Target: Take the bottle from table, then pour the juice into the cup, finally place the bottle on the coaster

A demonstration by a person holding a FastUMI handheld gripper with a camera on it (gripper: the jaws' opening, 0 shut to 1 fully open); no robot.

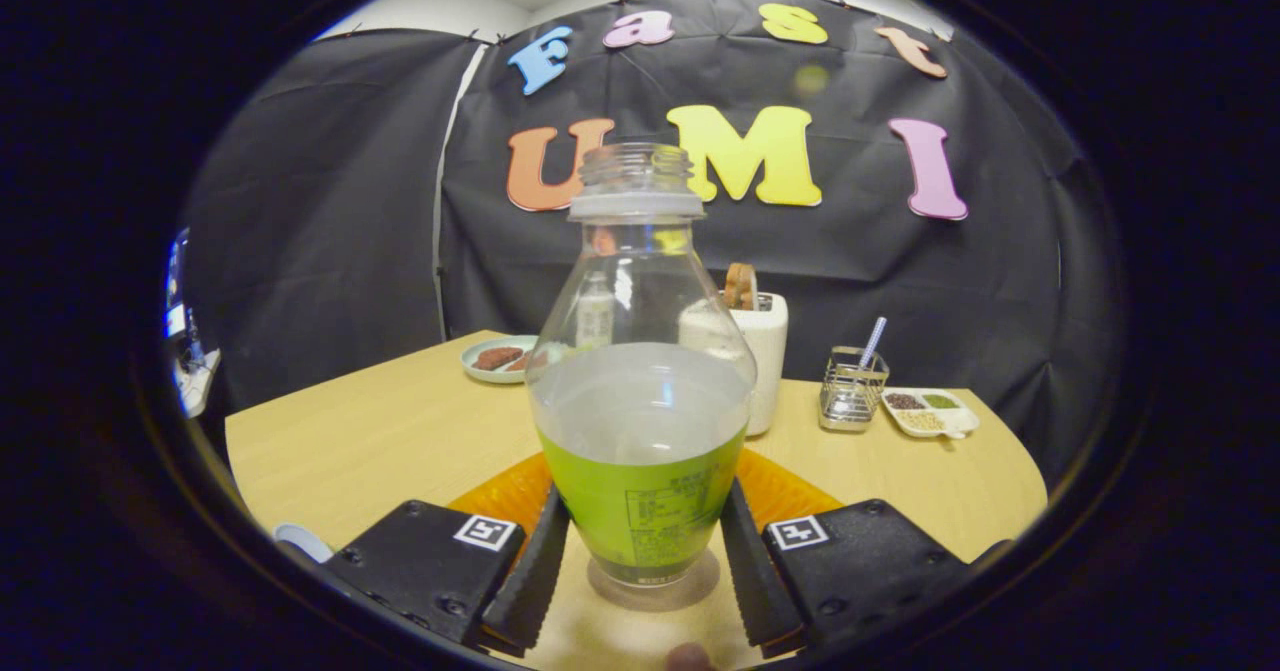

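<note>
Gripper view, left to right: a pale plate (497,359) with dark food sat at the far left of the wooden table (380,431). The uncapped bottle (640,371), clear above and green-labelled below, stood upright between the fingers of the gripper (640,561), part full of liquid. Both fingers lay against its lower sides, clamped on it. An orange coaster (510,496) showed just behind the bottle's base. Beyond it stood a white container (765,351); further right, a wire holder (852,389) with a straw, then a divided dish (932,413) of grains.
</note>
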